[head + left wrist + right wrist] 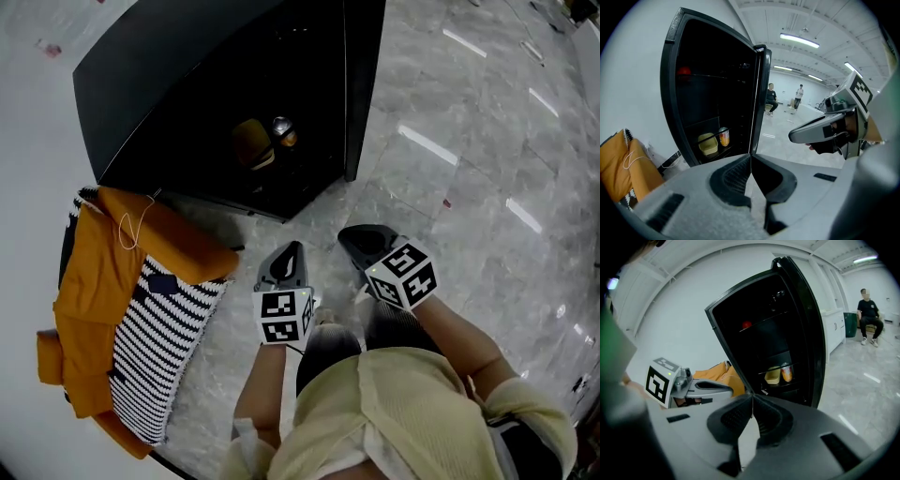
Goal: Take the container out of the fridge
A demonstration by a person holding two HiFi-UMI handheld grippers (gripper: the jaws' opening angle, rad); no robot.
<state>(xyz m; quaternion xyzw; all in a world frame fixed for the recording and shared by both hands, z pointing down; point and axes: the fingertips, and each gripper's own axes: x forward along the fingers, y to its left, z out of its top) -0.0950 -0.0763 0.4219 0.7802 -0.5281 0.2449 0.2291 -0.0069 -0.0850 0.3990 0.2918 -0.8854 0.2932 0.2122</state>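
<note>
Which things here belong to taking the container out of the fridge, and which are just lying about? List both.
Job: open fridge; yellow container on its shelf; left gripper and right gripper, both shut and empty.
Lying about: can beside the container; orange garment; striped cloth.
</note>
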